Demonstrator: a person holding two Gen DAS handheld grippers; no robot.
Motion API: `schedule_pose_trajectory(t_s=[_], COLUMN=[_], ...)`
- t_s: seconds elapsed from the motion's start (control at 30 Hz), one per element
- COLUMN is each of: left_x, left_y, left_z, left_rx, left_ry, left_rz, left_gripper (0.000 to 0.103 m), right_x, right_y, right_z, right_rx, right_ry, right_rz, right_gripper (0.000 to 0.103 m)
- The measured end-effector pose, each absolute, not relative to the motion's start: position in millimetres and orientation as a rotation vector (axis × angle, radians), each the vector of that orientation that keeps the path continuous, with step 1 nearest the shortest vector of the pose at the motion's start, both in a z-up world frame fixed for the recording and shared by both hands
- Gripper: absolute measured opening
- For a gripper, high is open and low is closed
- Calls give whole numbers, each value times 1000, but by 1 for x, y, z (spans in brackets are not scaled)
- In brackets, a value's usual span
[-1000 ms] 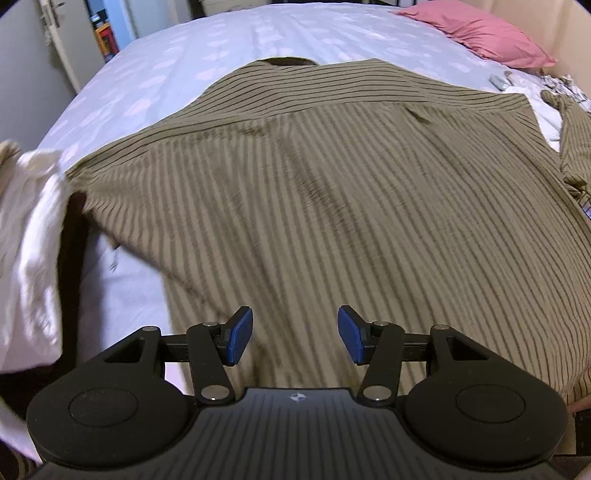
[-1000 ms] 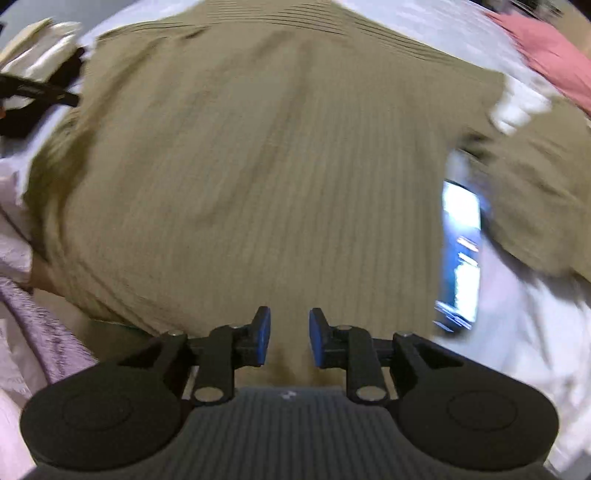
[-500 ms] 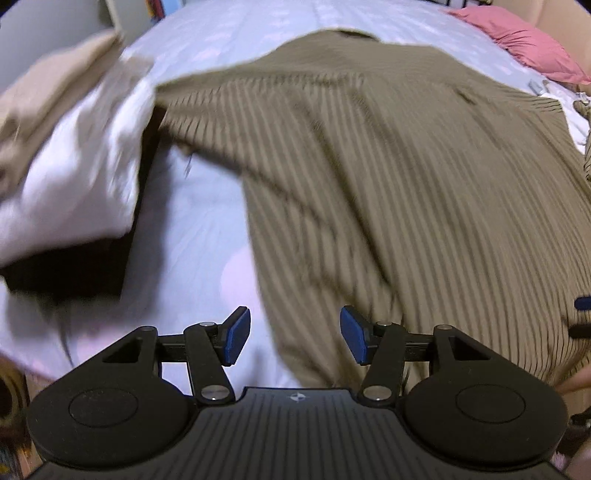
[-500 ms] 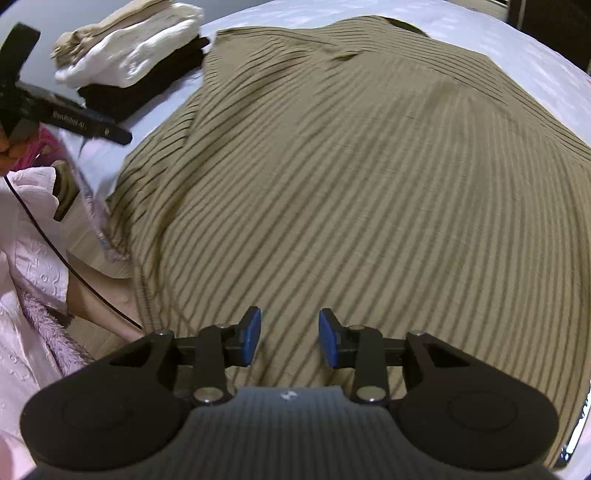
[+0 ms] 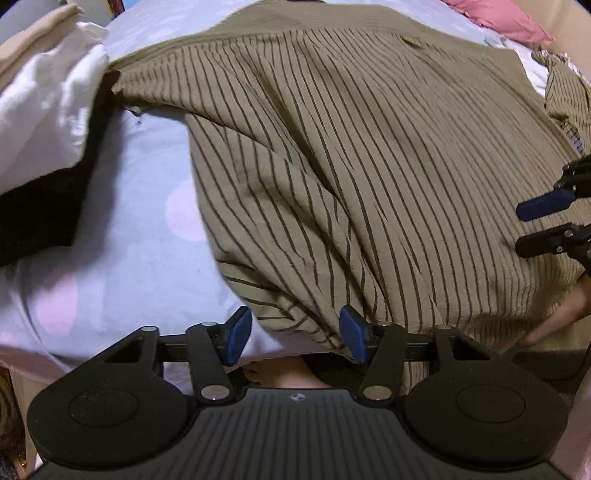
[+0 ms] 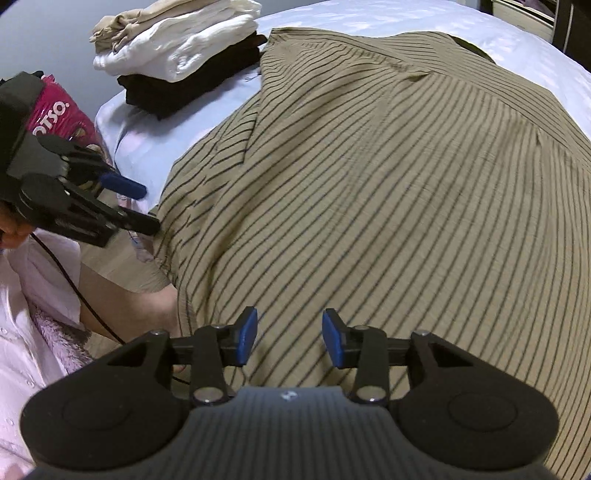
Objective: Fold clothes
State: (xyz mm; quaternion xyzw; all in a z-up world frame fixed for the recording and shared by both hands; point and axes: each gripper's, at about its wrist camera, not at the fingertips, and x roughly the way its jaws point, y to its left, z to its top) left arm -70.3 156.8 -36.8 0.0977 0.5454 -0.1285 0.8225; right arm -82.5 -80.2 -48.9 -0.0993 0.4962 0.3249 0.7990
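Observation:
An olive shirt with dark stripes (image 5: 369,166) lies spread over the bed, back side up. Its near left hem corner reaches between the blue pads of my left gripper (image 5: 293,334), which stands open at the bed's near edge. My right gripper (image 6: 289,338) is open too, hovering over the shirt's (image 6: 388,184) lower hem with cloth beneath its fingers. The right gripper (image 5: 546,225) shows at the right edge of the left wrist view. In the right wrist view the left gripper (image 6: 133,205) sits at the shirt's left corner.
A stack of folded clothes (image 6: 184,55), beige and white on black, sits on the bed's left corner (image 5: 40,122). The pale sheet with pink dots (image 5: 140,229) lies bare left of the shirt. A pink pillow (image 5: 498,18) is far right. A pink packet (image 6: 59,114) is beside the bed.
My left gripper came down and nearer to the shirt's left hem corner, which now lies between its pads. My right gripper swung left along the hem, and its jaws opened wider.

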Motion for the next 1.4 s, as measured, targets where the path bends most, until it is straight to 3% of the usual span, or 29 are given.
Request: schedule_pose_trajectory(t_s=[0.07, 0.13, 0.27, 0.57, 0.73, 0.83, 0.9, 1.1, 1.27, 1.4], left_x=[-68, -66, -74, -93, -91, -83, -80, -80, -79, -67], left_y=[155, 155, 162, 220, 241, 238, 244, 239, 238, 226], left_z=[-45, -48, -36, 14, -8, -33, -42, -30, -21, -25], left_rx=[225, 239, 188, -83, -83, 115, 93, 77, 78, 152], left_ry=[1163, 1167, 1154, 1169, 1317, 1390, 1423, 1378, 1320, 1260], left_rz=[-285, -309, -327, -240, -141, -24, -18, -48, -51, -98], left_gripper=[23, 8, 1, 0, 0, 0, 0, 0, 28, 33], right_x=[-81, -80, -76, -72, -72, -72, -72, -73, -75, -74], right_y=[-75, -74, -75, -82, -84, -84, -85, -86, -85, -83], right_z=[-49, -48, -51, -52, -53, -52, -51, -48, -47, -48], right_rx=[-216, -221, -218, -209, -226, -232, -229, -217, -216, -211], right_ry=[1064, 1062, 1073, 1091, 1100, 1103, 1099, 1091, 1087, 1090], right_rz=[706, 710, 689, 657, 638, 632, 628, 624, 631, 639], right_gripper=[43, 43, 43, 44, 45, 45, 46, 48, 51, 51])
